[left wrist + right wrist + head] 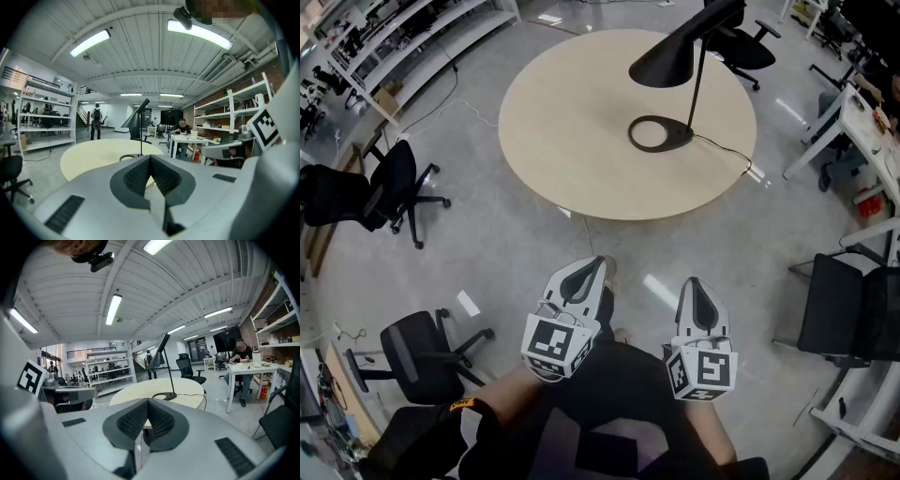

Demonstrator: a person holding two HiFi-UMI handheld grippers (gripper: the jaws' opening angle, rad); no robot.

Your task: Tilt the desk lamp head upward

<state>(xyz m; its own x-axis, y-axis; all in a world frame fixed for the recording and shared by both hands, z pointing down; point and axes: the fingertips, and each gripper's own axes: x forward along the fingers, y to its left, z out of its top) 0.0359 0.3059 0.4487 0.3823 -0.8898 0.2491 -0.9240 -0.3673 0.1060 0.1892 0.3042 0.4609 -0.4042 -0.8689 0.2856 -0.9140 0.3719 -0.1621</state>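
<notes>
Well short of the desk lamp (670, 64), left tool (597, 262) and right tool (693, 282) sit closed.

round table (572, 122), office chairs (389, 183) (black), shelving (47, 100)

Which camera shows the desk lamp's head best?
The head view: the lamp head shows large and unobstructed from above, over its ring base. The left gripper view shows the lamp head small and distant, side-on; the right gripper view shows the lamp head likewise.

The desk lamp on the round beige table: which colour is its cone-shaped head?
The cone-shaped lamp head is plain black; the head view shows it best.
</notes>
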